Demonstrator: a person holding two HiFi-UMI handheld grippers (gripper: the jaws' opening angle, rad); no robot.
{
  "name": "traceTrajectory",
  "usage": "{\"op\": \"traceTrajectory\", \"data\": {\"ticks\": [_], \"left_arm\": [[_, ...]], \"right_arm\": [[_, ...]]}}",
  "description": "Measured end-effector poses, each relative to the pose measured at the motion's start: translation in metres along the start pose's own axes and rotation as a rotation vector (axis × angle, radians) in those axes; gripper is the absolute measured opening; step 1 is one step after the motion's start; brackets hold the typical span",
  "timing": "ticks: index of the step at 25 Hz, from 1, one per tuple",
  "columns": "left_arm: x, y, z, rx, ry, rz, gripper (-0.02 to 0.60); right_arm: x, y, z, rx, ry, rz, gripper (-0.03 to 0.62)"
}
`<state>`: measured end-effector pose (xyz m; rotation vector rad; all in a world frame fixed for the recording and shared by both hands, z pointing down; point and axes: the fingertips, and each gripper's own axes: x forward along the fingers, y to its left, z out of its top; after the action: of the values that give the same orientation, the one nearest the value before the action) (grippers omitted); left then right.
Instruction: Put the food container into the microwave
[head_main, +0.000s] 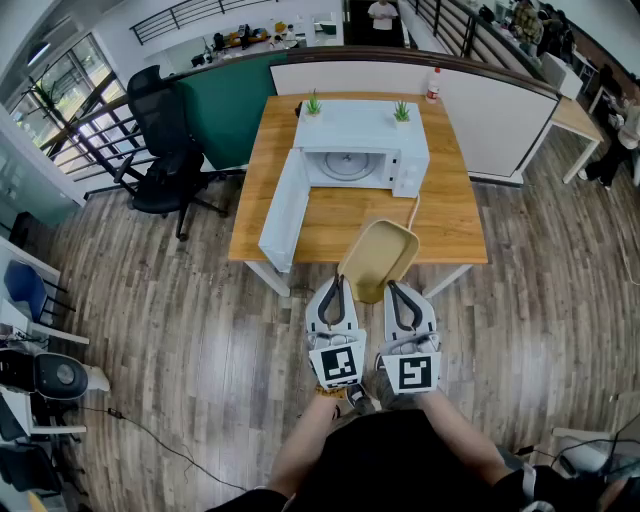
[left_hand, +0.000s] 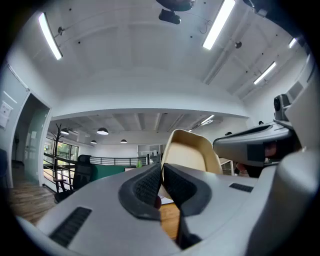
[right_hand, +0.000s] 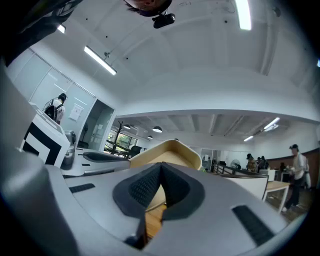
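A beige food container hangs in the air over the near edge of the wooden table, tilted. My left gripper is shut on its near left rim and my right gripper is shut on its near right rim. In the left gripper view the container rises just past the closed pads. The right gripper view shows its tan rim above the closed pads. The white microwave stands at the table's far middle with its door swung open toward the left, cavity facing me.
Two small green plants sit on the microwave top, and a bottle stands at the table's far right corner. A black office chair is left of the table. A white cable runs from the microwave across the table.
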<state>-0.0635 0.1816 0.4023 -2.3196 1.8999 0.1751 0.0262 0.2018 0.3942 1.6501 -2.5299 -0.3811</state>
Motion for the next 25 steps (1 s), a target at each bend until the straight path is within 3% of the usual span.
{"op": "traceTrajectory", "data": {"ticks": [6,25], "left_arm": [[-0.005,0.005,0.002,-0.043,-0.007,0.003,0.035],[0.004,-0.003,-0.002,-0.038,-0.001,-0.032,0.035]], "right_arm": [[-0.005,0.001,0.015,0.020,-0.070,0.001,0.006],[0.006,-0.014,-0.003,0.102,-0.037,-0.054,0.008]]}}
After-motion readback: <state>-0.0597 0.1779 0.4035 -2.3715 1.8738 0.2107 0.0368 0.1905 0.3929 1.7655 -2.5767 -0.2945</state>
